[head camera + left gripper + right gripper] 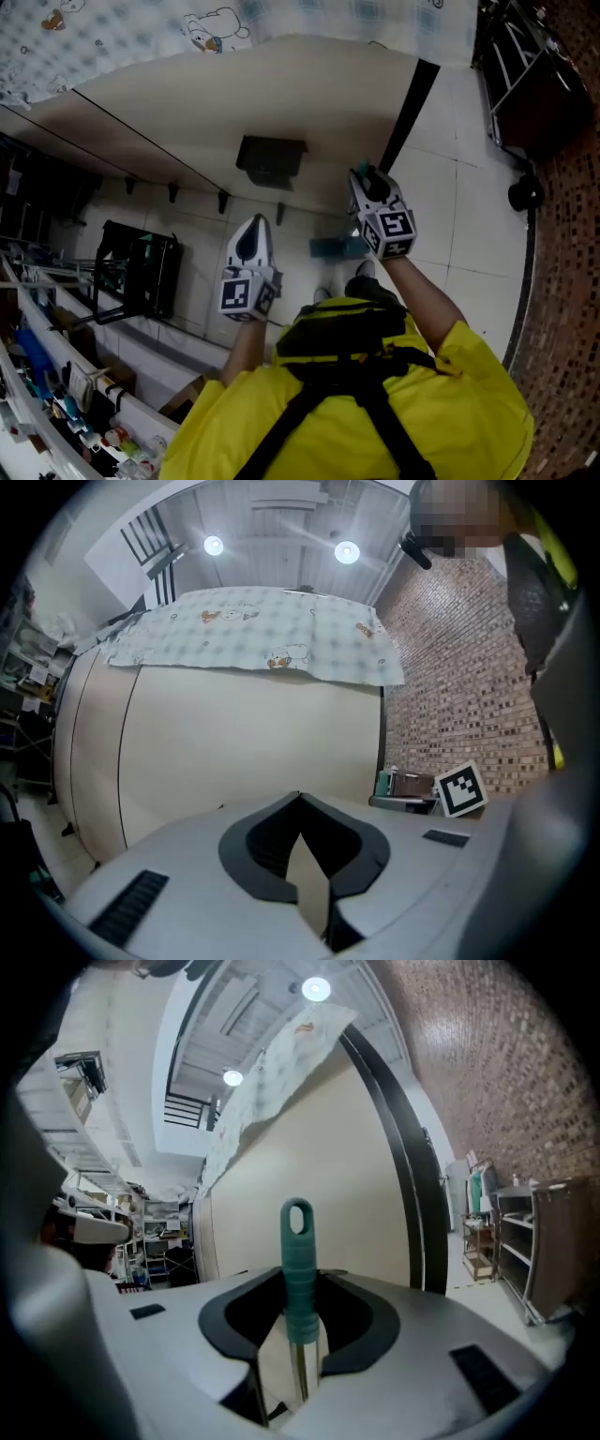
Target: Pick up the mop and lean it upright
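While clamping the mop handle (299,1269) by its teal ribbed end, held it roughly upright in the right gripper (300,1340) near the beige wall (347,1166). Had the left gripper (307,860) closed on nothing. Had yet to lean it.

The mop grip (299,1269) is ribbed plastic, shaft (302,1368) shiny metal.

A beige partition (234,103) is blocking the way ahead. Tiled floor (469,216) is lying open rightward; a black trolley (525,75) is crowding its far corner, and shelves (56,394) are hemming the left.
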